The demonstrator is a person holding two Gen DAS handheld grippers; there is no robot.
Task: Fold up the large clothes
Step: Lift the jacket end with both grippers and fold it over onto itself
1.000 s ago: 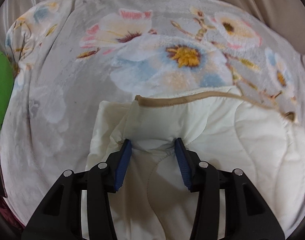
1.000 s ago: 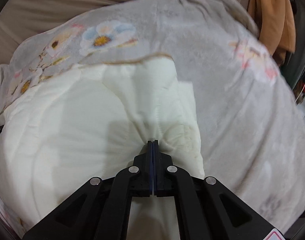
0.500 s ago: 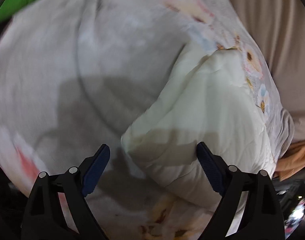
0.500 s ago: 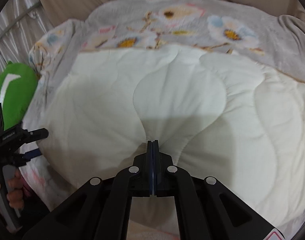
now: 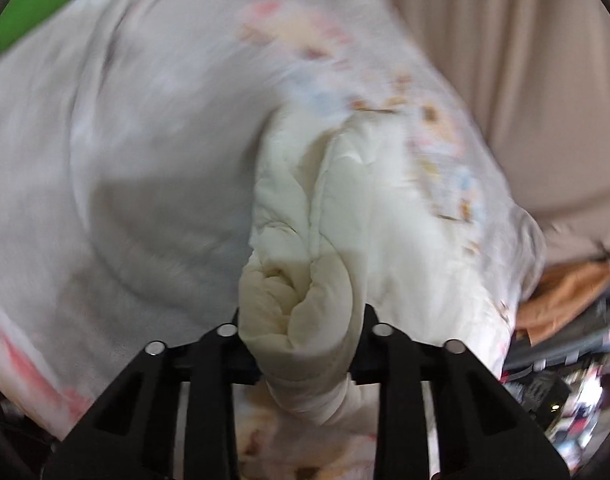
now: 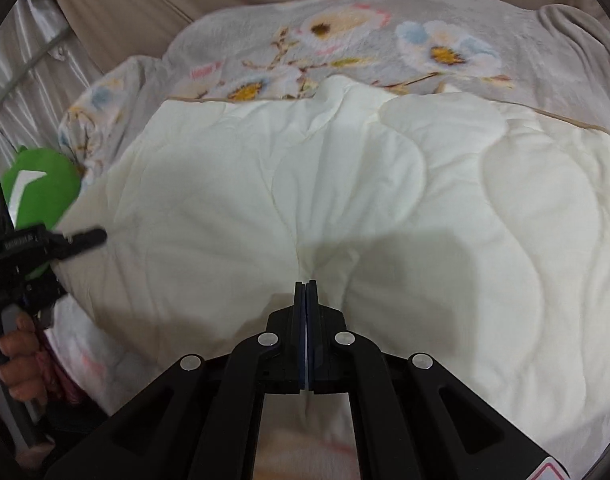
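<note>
A cream quilted garment (image 6: pixel 325 208) lies spread on a grey floral blanket (image 6: pixel 345 36). My right gripper (image 6: pixel 305 284) is shut on a pinch of the cream fabric at its near edge. In the left wrist view my left gripper (image 5: pixel 301 320) is closed around a thick bunched corner of the cream garment (image 5: pixel 305 300), which hides the pads. The view is motion-blurred. The left gripper also shows in the right wrist view (image 6: pixel 81 238) at the garment's left edge, held by a hand (image 6: pixel 13 356).
A green cushion (image 6: pixel 41 188) sits at the left by the blanket (image 5: pixel 125 140). Beige fabric (image 5: pixel 525 60) backs the bed. An orange cloth (image 5: pixel 565 292) and dark clutter lie at the right edge in the left wrist view.
My left gripper let go of the collar area, swung to the garment's left corner wide open, and has now closed on a bunch of it. My right gripper kept its pinch and turned left.
</note>
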